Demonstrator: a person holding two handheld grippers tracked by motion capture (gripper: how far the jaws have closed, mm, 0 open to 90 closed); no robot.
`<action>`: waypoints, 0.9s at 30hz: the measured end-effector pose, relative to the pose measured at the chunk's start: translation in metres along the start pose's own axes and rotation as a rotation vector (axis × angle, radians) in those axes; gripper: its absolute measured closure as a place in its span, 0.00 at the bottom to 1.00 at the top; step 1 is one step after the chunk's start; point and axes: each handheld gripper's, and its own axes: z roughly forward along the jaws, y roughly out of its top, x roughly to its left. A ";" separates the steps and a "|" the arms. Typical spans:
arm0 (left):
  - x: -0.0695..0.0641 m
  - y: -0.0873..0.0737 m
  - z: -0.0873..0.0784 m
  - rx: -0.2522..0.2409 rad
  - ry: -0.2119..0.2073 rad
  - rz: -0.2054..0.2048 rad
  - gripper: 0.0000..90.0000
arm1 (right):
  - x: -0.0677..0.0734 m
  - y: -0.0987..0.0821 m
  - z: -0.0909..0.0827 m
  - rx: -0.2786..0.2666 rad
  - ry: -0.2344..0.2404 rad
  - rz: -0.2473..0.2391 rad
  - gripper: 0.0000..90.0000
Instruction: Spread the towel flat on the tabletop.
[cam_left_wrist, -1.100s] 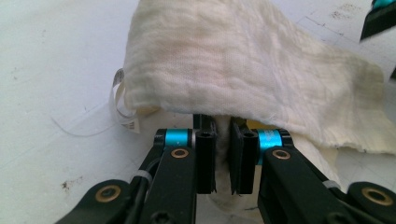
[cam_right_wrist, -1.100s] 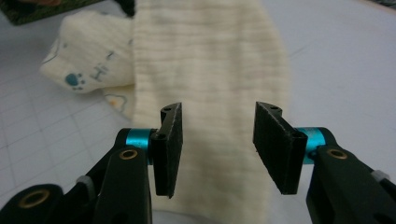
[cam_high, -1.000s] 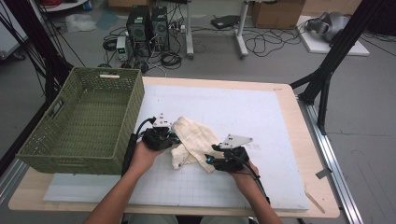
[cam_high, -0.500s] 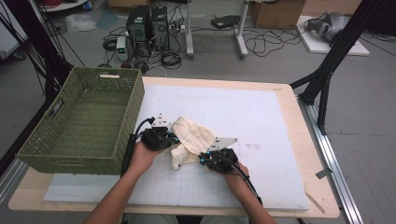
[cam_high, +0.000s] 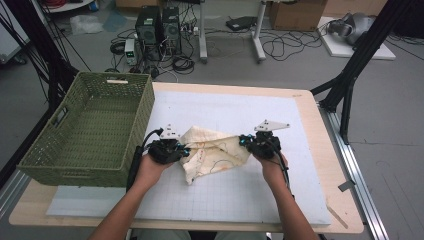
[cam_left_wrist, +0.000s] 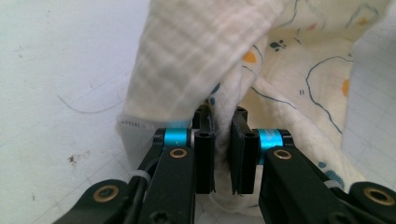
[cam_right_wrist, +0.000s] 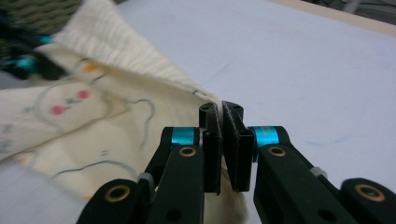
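Both grippers are on the cream cloth (cam_high: 214, 152), mid-table on the white mat (cam_high: 300, 165). The left gripper (cam_high: 167, 149) holds its end at nine o'clock, the right gripper (cam_high: 260, 142) its end at three o'clock, and the fabric sags between them in the high view. The left gripper view gives what the high view can't: the jaws squeezed onto a bunched fold of cloth (cam_left_wrist: 261, 70), with printed blue outlines, orange dots and a small paw mark on it. In the right gripper view the jaws have just been closing and now pinch a thin corner of the cloth (cam_right_wrist: 93, 107); pink dots and blue lines show on the print, and the left gripper (cam_right_wrist: 23, 63) is a blur at ten o'clock. Room to move: the green basket (cam_high: 135, 120) stands just beside the left gripper at nine o'clock, while the mat lies bare toward twelve, three and six o'clock, as far as the wooden table edge (cam_high: 320, 115). No readable lettering anywhere.
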 end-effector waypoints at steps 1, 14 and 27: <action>0.000 0.000 0.000 0.003 -0.002 -0.001 0.91 | -0.006 0.002 0.001 0.000 -0.012 0.005 0.96; -0.005 -0.004 -0.006 -0.005 -0.032 0.011 0.91 | -0.055 0.009 0.021 0.095 -0.173 0.089 0.96; -0.001 -0.013 -0.011 -0.036 -0.010 -0.032 0.89 | -0.033 0.011 -0.004 0.015 -0.162 0.051 0.65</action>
